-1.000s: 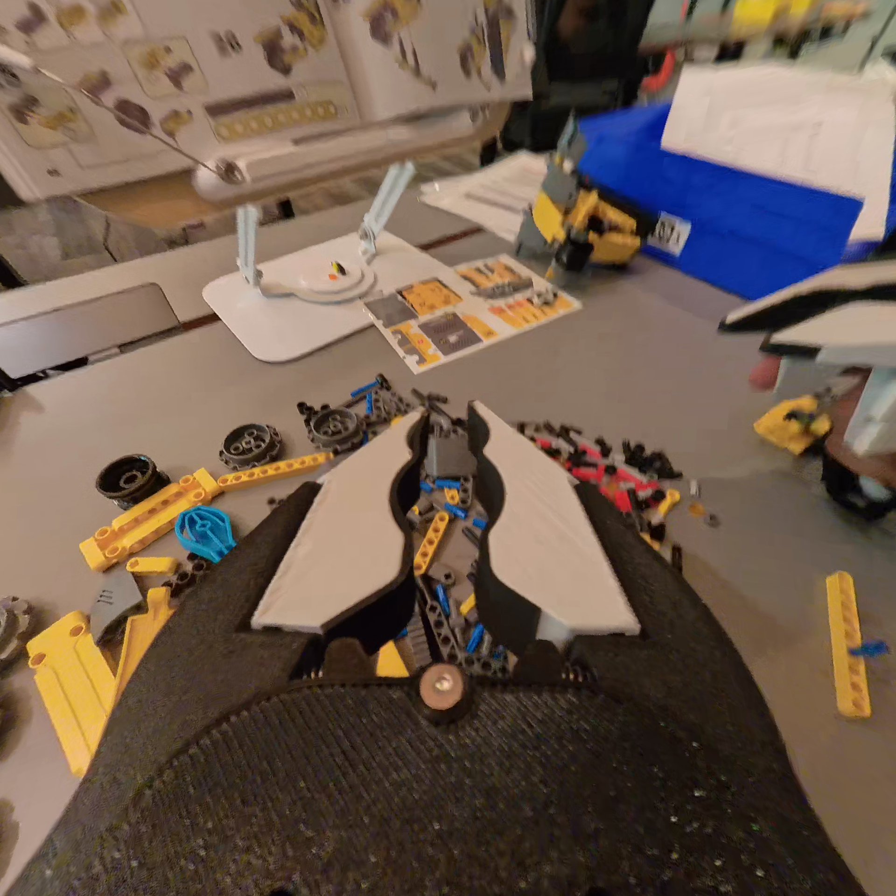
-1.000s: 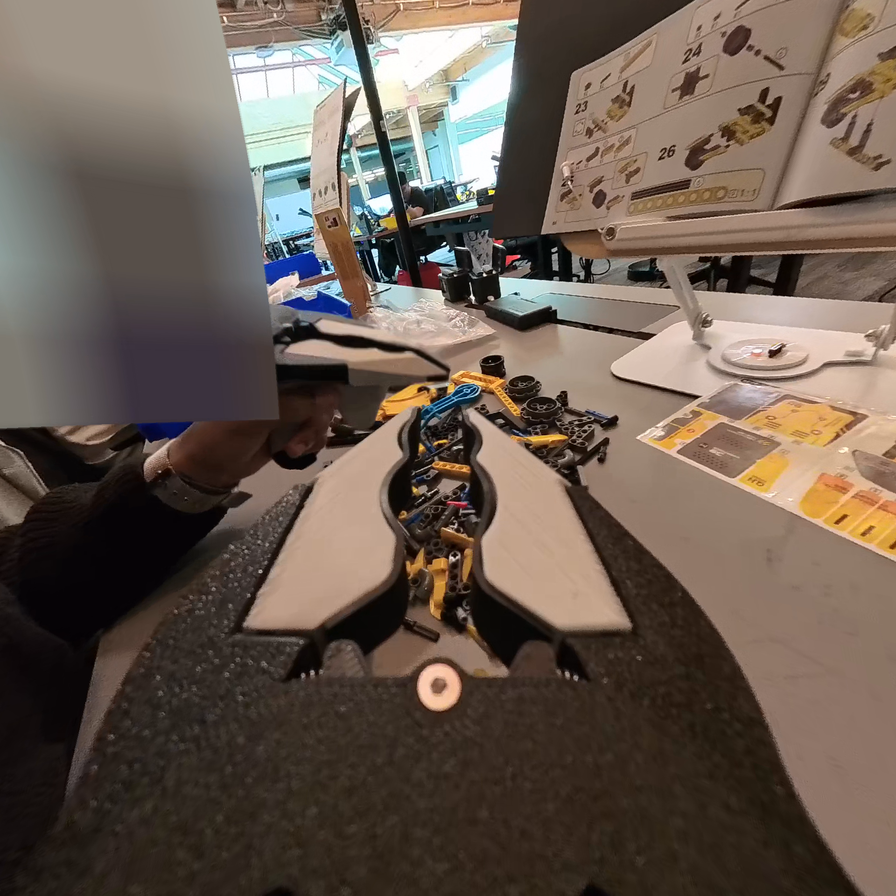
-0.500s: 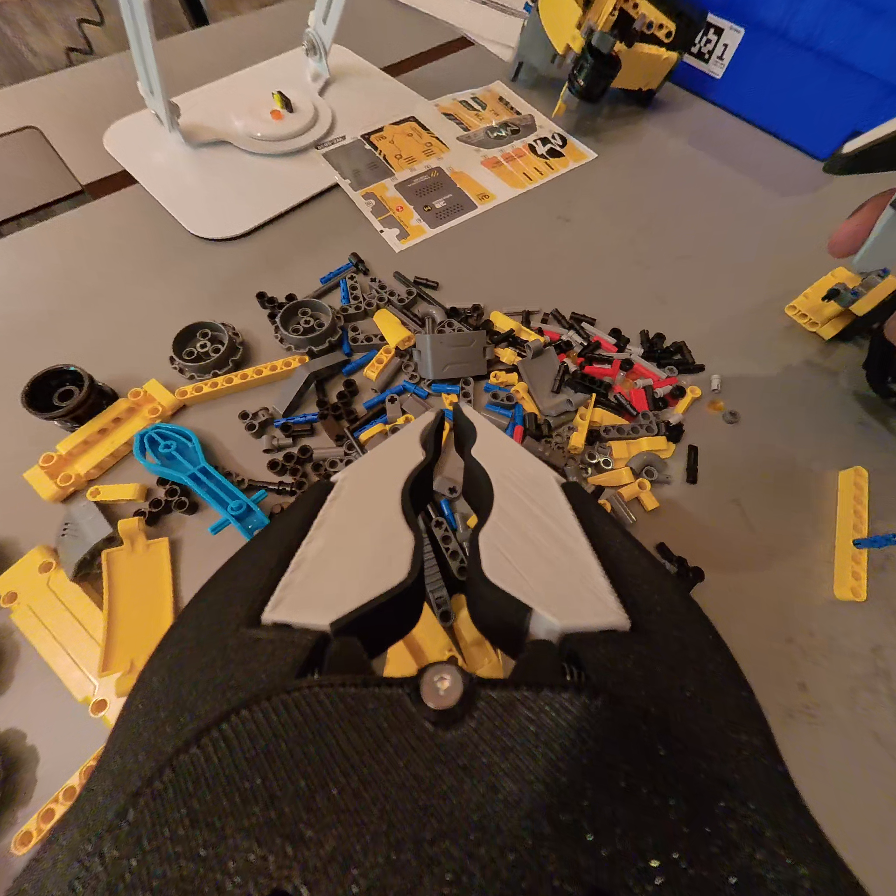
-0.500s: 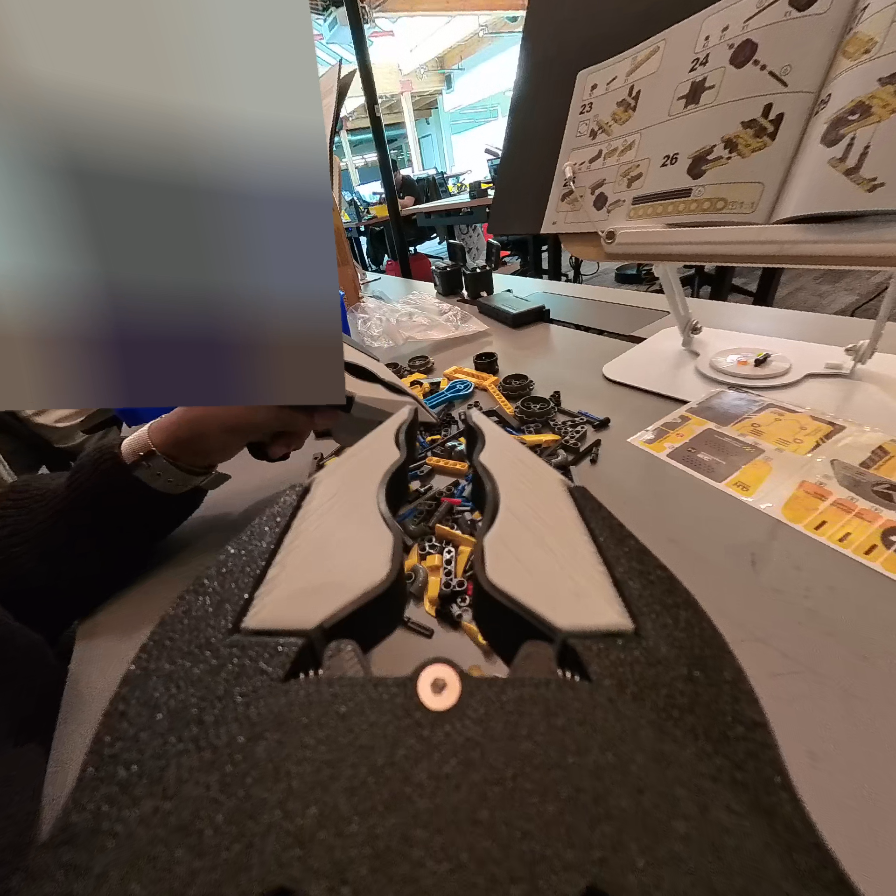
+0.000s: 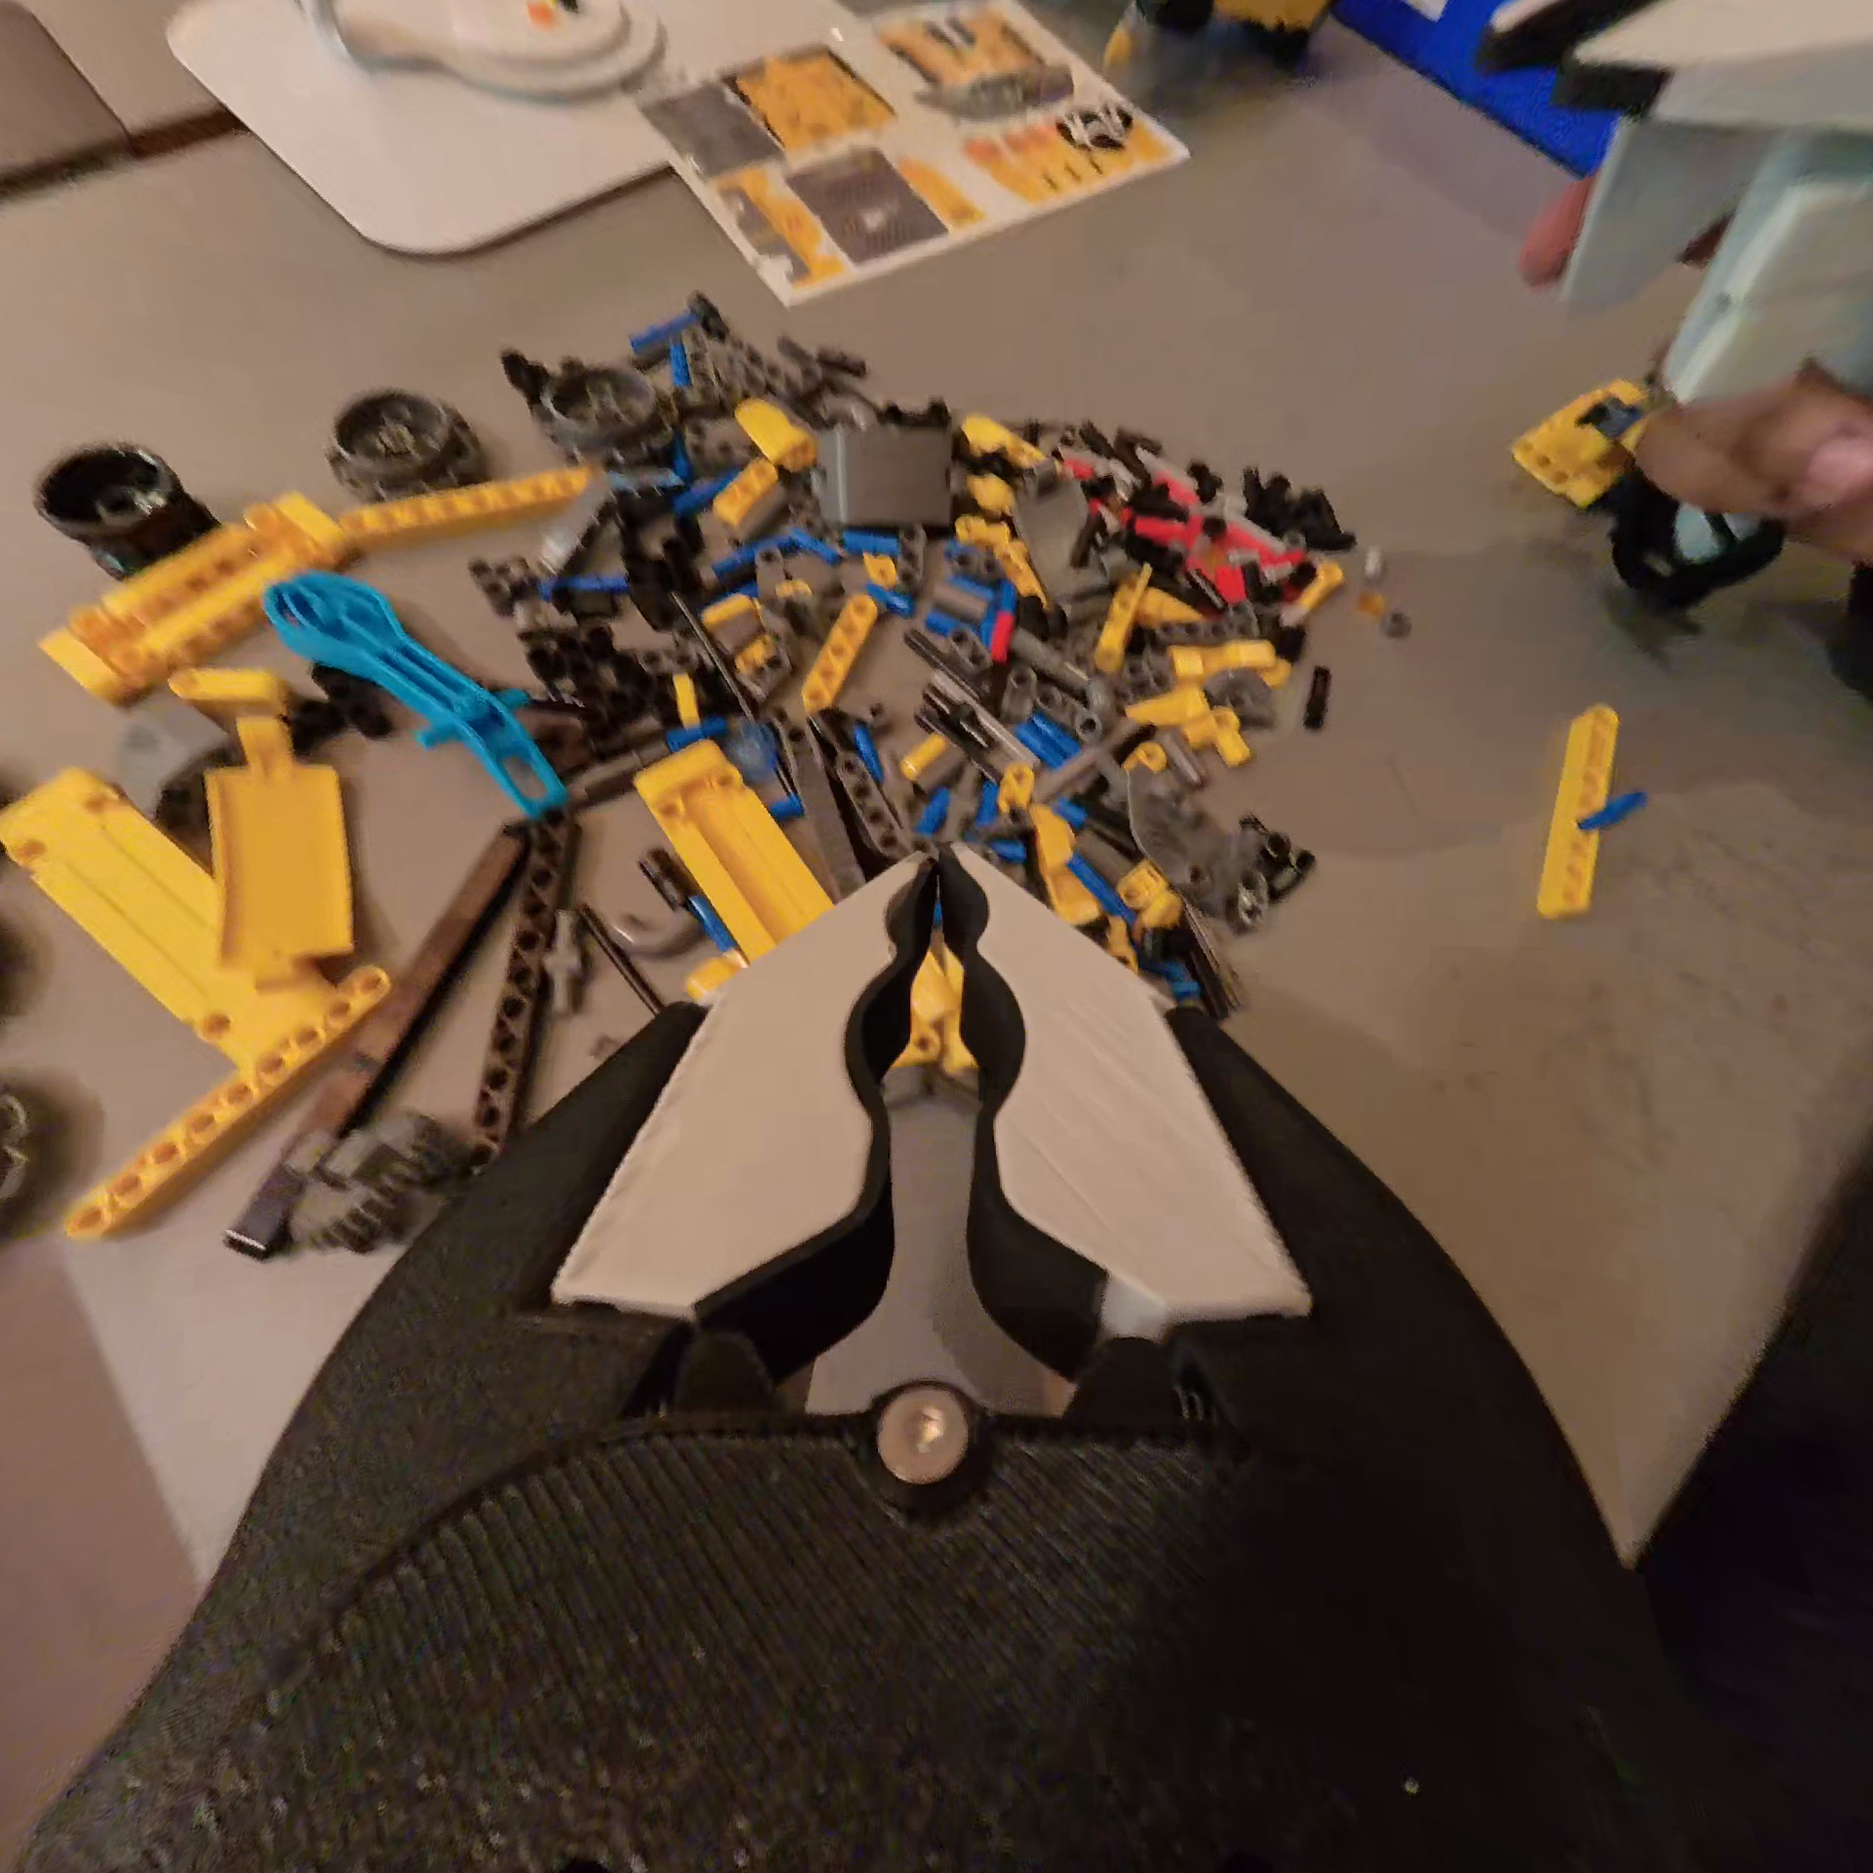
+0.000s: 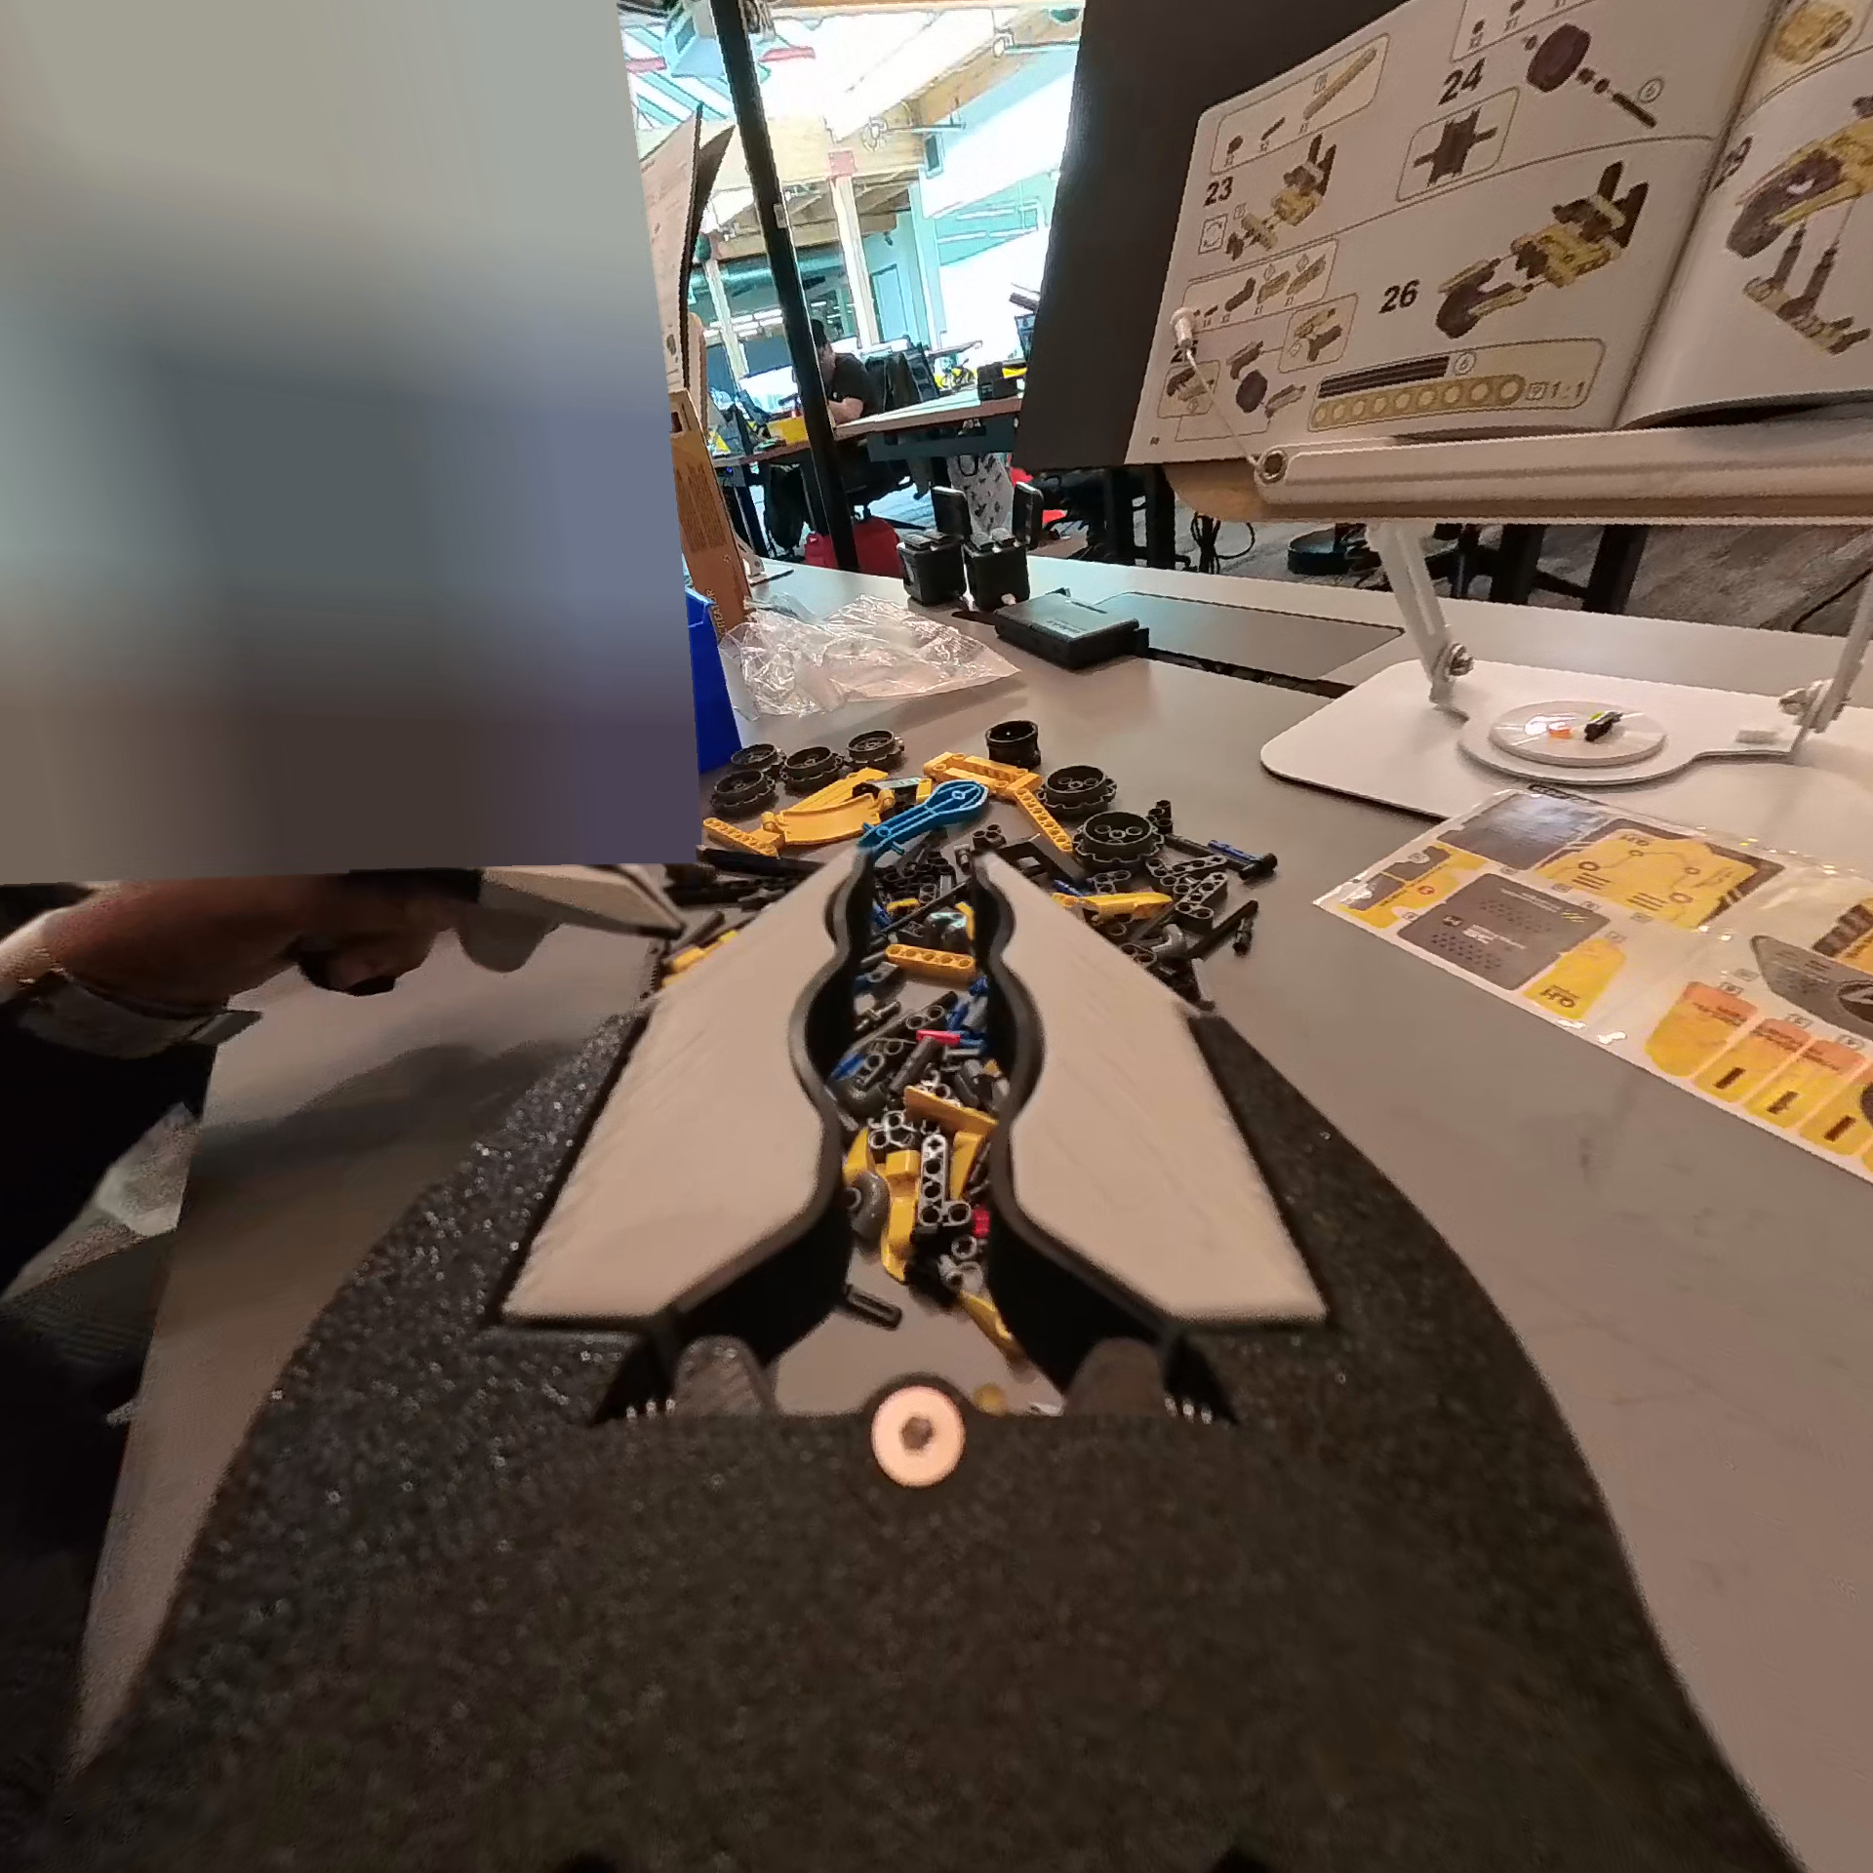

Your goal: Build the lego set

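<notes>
A pile of small yellow, black, blue and red building parts (image 5: 963,608) lies on the grey table (image 5: 1419,1014). My left gripper (image 5: 932,862) is shut over the pile's near edge, and nothing shows between its tips. It also shows at the left of the right wrist view (image 6: 598,907), held by a hand. My right gripper (image 6: 917,862) is open a little and empty, above the same pile (image 6: 932,1064). In the left wrist view it is at the upper right (image 5: 1703,122), next to a small yellow assembly (image 5: 1581,446).
A blue plastic tool (image 5: 405,659), yellow panels (image 5: 274,872), long beams and wheels (image 5: 405,436) lie left of the pile. A lone yellow beam (image 5: 1576,811) lies to the right. A sticker sheet (image 6: 1622,932) and a white stand (image 6: 1419,750) holding an open booklet (image 6: 1470,223) are behind. The table edge (image 5: 1723,1399) is near right. Some 15 cm of space lies between my two pairs of fingers. My right gripper's tips are some 20 cm from the small yellow assembly (image 5: 1581,446).
My left gripper has tilted down toward the table, drawn back to the pile's near edge, and closed from a small gap to shut. My right gripper has barely moved.
</notes>
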